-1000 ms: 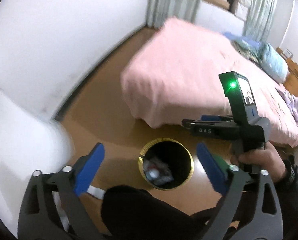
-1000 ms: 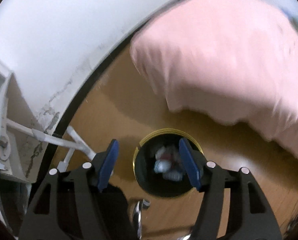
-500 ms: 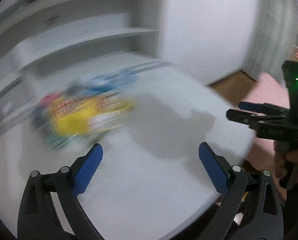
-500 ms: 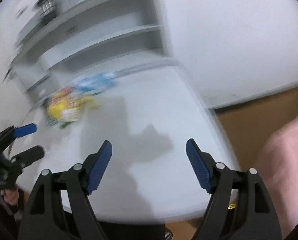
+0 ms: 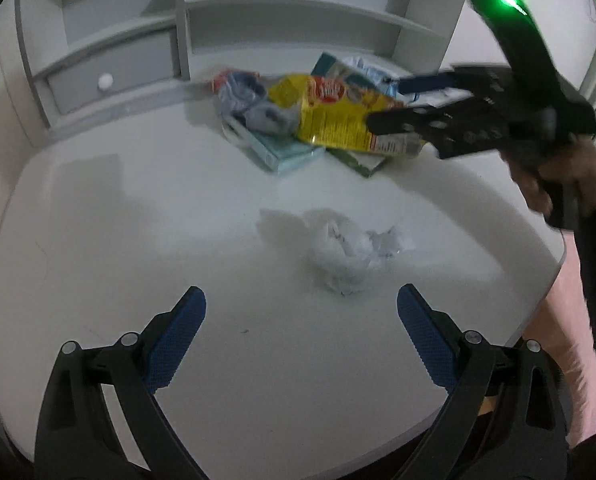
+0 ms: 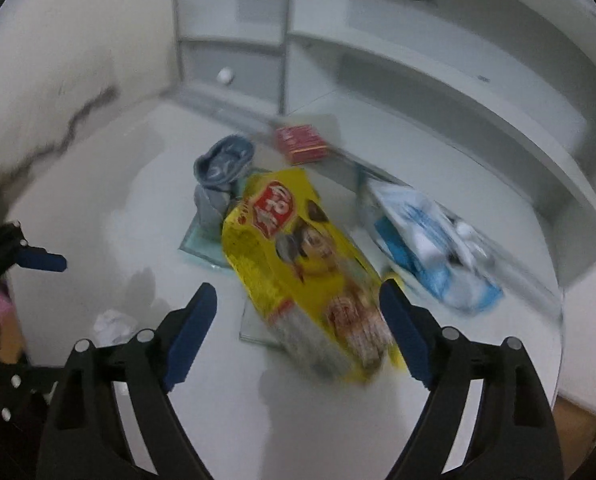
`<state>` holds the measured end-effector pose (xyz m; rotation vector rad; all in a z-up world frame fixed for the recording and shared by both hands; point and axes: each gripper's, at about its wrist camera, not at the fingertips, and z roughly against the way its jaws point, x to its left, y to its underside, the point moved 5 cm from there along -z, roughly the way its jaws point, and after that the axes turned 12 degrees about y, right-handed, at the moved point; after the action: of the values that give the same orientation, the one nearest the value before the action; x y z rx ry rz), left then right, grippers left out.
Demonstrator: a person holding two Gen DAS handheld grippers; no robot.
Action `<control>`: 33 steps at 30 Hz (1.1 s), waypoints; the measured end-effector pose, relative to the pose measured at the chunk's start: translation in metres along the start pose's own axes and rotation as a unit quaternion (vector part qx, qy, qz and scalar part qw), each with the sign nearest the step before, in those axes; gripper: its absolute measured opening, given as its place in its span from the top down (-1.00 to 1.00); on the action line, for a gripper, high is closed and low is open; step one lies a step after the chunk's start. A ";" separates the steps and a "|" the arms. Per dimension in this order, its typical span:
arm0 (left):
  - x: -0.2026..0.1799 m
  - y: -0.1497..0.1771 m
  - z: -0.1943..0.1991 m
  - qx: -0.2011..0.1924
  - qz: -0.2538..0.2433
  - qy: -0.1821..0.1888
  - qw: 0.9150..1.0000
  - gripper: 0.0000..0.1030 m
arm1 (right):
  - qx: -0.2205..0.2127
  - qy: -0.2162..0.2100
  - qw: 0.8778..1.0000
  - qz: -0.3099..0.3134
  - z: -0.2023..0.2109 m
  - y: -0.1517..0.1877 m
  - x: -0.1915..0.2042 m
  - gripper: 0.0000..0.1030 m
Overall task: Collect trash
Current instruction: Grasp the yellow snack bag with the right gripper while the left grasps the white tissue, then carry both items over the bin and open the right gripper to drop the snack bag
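Crumpled paper [image 5: 344, 254] lies on the white tabletop [image 5: 137, 220], just beyond my left tongs [image 5: 301, 322], spread wide and empty. My right tongs [image 6: 298, 316], also wide apart, hover over a yellow snack bag [image 6: 298, 256] farther back.

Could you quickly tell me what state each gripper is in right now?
Left gripper: open, empty, above the crumpled paper.
Right gripper: open, empty, over the yellow bag.
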<state>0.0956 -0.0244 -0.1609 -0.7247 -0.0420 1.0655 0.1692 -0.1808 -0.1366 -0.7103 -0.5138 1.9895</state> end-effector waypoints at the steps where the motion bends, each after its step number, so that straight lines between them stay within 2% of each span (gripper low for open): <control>1: 0.000 0.000 -0.003 0.004 0.002 0.004 1.000 -0.82 | 0.006 -0.004 1.000 0.014 -0.009 -0.003 0.006 -0.56; 5: -0.002 0.002 -0.014 0.009 0.000 0.013 1.000 -0.82 | 0.029 0.008 0.998 0.048 -0.033 -0.007 0.009 -0.56; 6: -0.003 0.001 -0.016 0.010 -0.002 0.016 1.000 -0.82 | 0.034 0.012 0.998 0.054 -0.037 -0.006 0.010 -0.50; 7: -0.005 0.000 -0.019 0.010 -0.006 0.023 1.000 -0.82 | 0.037 0.010 0.998 0.057 -0.039 -0.007 0.011 -0.37; 9: -0.007 -0.002 -0.026 0.014 -0.009 0.024 1.000 -0.82 | 0.032 0.008 0.998 0.054 -0.038 -0.009 0.012 -0.21; 10: -0.007 -0.002 -0.027 0.015 -0.009 0.025 1.000 -0.82 | 0.024 0.006 0.999 0.045 -0.035 -0.013 0.010 -0.05; 15: -0.011 -0.009 -0.036 0.007 -0.005 0.025 1.000 -0.79 | -0.008 -0.001 1.000 0.004 -0.002 -0.015 -0.004 0.02; 17: -0.013 -0.010 -0.036 0.002 -0.009 0.019 1.000 -0.53 | -0.018 -0.007 1.000 -0.016 0.010 -0.012 -0.008 0.02; 18: -0.014 -0.010 -0.037 0.000 -0.012 0.016 1.000 -0.47 | -0.021 -0.009 0.999 -0.027 0.016 -0.010 -0.011 0.02; 20: -0.018 -0.011 -0.037 0.001 -0.023 0.004 1.000 -0.14 | -0.028 -0.014 0.998 -0.049 0.027 -0.002 -0.017 0.02; 21: -0.020 -0.012 -0.038 0.003 -0.028 0.000 1.000 -0.08 | -0.030 -0.014 0.998 -0.057 0.031 0.000 -0.020 0.02; 22: -0.023 -0.012 -0.039 0.006 -0.035 -0.004 0.999 0.17 | -0.031 -0.012 0.997 -0.065 0.035 0.004 -0.023 0.02; 23: -0.025 -0.012 -0.039 0.011 -0.039 -0.004 0.999 0.20 | -0.033 -0.007 0.997 -0.076 0.041 0.010 -0.028 0.02; 29: -0.059 -0.030 -0.042 -0.001 -0.067 0.016 0.998 0.21 | -0.041 0.025 0.985 -0.164 0.075 0.062 -0.073 0.02; 33: -0.110 -0.047 -0.054 -0.008 -0.108 0.051 0.993 0.22 | -0.041 0.072 0.967 -0.240 0.105 0.118 -0.116 0.02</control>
<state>0.0969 -0.1544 -0.1432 -0.7699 -0.0407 0.8219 0.0709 -0.3459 -0.0986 -0.6992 -0.6178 1.4617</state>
